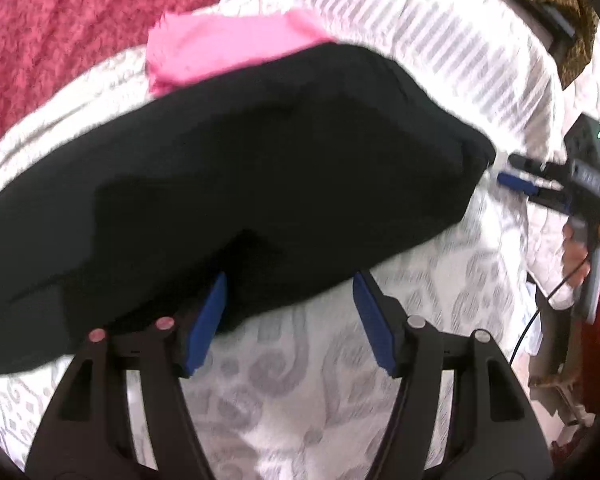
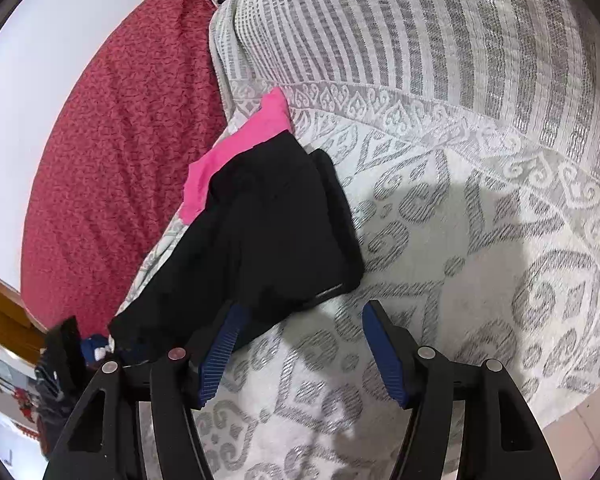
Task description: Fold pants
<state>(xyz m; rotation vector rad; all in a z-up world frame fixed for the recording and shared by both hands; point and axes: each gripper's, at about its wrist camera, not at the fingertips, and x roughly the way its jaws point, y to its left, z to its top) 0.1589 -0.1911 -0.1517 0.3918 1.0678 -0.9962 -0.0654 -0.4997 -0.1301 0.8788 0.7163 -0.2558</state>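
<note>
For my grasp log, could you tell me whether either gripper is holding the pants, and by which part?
Nothing is held: the left gripper and right gripper are both open beside the black pants.

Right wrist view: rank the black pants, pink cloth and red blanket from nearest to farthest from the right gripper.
1. Black pants: just ahead of the open right gripper, by its left finger.
2. Pink cloth: beyond the pants, partly under them, ahead-left.
3. Red blanket: farthest, along the bed's left side.

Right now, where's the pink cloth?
The pink cloth lies on the patterned bedspread, partly under the far end of the black pants, beside the red blanket, left of centre in the right wrist view.
</note>
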